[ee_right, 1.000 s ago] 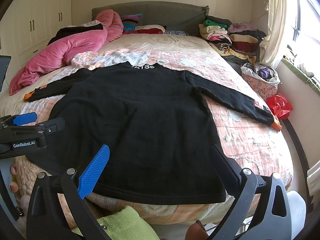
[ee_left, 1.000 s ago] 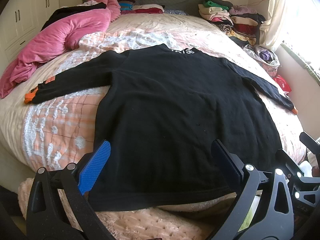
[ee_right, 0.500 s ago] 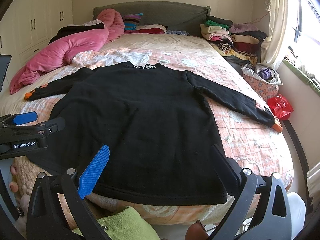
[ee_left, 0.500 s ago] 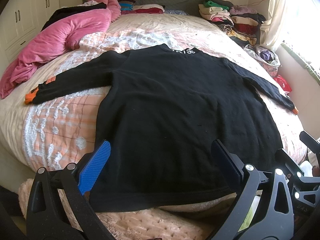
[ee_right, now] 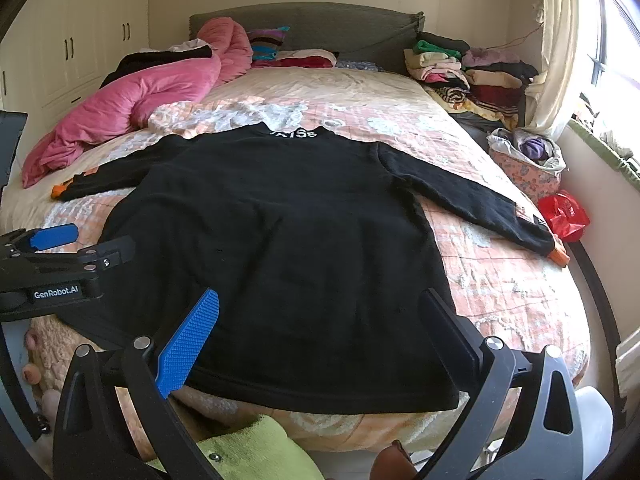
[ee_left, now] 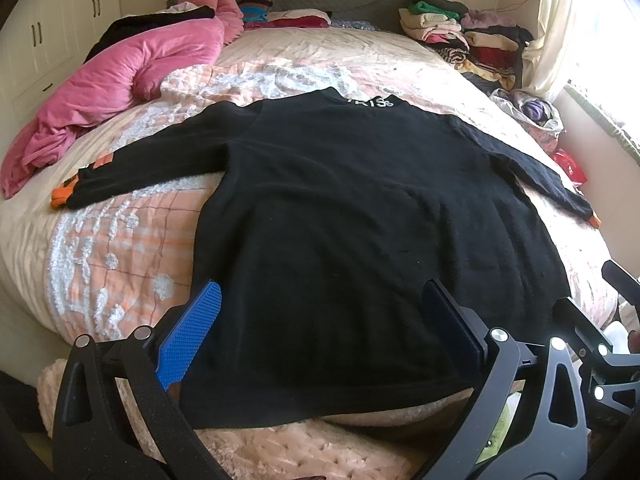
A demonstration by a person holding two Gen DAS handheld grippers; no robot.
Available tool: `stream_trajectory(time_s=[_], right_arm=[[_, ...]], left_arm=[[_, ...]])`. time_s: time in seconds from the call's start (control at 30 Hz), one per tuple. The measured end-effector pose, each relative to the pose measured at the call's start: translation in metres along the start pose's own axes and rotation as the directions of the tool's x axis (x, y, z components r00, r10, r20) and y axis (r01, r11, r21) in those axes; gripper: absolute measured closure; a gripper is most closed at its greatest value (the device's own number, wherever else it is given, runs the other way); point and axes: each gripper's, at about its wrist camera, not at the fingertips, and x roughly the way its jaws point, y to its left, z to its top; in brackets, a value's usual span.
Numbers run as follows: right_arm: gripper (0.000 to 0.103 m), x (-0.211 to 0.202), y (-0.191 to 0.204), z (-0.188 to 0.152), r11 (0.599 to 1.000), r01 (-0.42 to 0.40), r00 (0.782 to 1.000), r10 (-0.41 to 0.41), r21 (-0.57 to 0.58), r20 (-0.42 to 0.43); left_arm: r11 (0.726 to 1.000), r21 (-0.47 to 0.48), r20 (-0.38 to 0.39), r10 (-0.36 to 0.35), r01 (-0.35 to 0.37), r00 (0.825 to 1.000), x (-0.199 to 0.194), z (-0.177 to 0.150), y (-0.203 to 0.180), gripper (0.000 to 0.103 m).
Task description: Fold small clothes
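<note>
My left gripper [ee_left: 320, 328] and right gripper [ee_right: 320, 328] hover wide open, empty, over the hem of the black long-sleeved knit sweater [ee_left: 360, 220] spread flat on the bed.

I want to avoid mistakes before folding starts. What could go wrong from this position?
The black sweater hangs its hem over the bed edge, so a pull could slide it off. Both the left gripper and right gripper are open and empty. A deep pinch might also catch the quilt underneath.

Bedspread [ee_right: 500, 280] beside the sweater [ee_right: 288, 240] lies open; pink duvet [ee_left: 132, 80] and clothes pile [ee_right: 472, 76] crowd its far corners.
</note>
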Motion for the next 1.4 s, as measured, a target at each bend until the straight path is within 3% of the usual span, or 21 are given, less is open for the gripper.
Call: stream_trajectory(time_s=[0.6,0.83,1.2,1.4], right_arm=[[0.004,0.035,0.003,0.02,0.998,-0.057,0.998,0.057,0.014,-0.026],[0.004,0.044,0.001,0.043,0.996,-0.083,0.997,0.083,0.023,0.001],[0.004,0.069,0.002,0.07,0.993,-0.11,0.993,0.111,0.037,-0.025],[0.004,0.073,0.002,0.086,0.991,-0.126,0.992,0.126,0.048,0.0]], left_arm=[[0.998,-0.034,-0.007,0.061,-0.062,0.998,0.024,0.013,0.018,0.009],[0.994,-0.062,-0.006,0.088,-0.089,0.996,0.03,0.03,0.028,0.009],[0.99,-0.076,0.031,0.123,-0.12,0.992,0.034,0.06,0.039,0.009],[0.99,-0.053,-0.012,0.128,-0.129,0.992,0.048,0.081,0.037,0.009]])
